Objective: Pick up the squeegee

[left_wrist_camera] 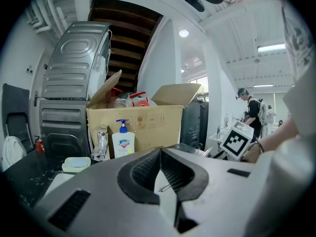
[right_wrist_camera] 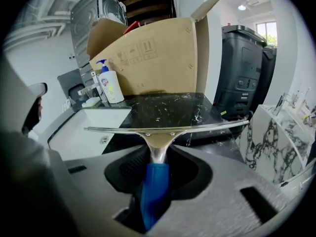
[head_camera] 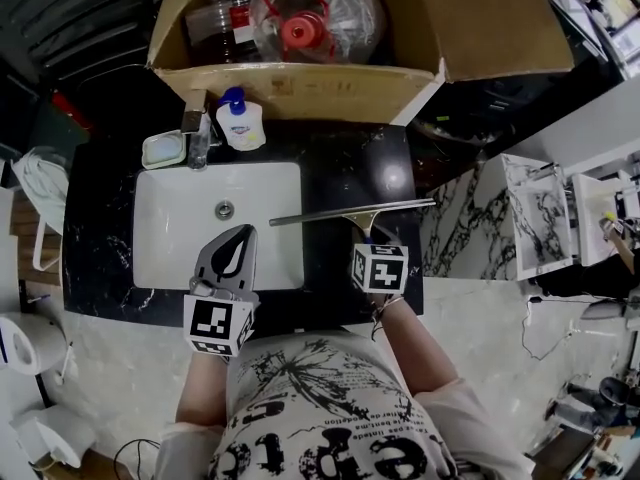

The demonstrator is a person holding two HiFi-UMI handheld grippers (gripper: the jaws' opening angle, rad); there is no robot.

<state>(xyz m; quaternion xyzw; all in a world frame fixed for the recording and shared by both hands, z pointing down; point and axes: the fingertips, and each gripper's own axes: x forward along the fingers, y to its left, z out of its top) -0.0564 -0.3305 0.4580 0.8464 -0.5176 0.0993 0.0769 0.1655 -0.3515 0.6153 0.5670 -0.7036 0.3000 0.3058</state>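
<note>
The squeegee (head_camera: 350, 211) lies on the black counter (head_camera: 345, 163), its metal blade reaching from the sink's right rim to the counter's right edge. In the right gripper view the blade (right_wrist_camera: 163, 129) runs across in front and the blue handle (right_wrist_camera: 155, 189) comes back between the jaws. My right gripper (head_camera: 368, 240) (right_wrist_camera: 159, 157) is shut on that handle, and the blade still rests on the counter. My left gripper (head_camera: 243, 230) (left_wrist_camera: 160, 151) hangs over the white sink (head_camera: 170, 193), shut and holding nothing.
A large cardboard box (head_camera: 300, 90) holding bottles stands behind the counter. A soap pump bottle (head_camera: 240, 120), a faucet (head_camera: 196, 128) and a soap dish (head_camera: 163, 150) line the sink's far edge. A marble-patterned shelf unit (head_camera: 535, 218) stands to the right.
</note>
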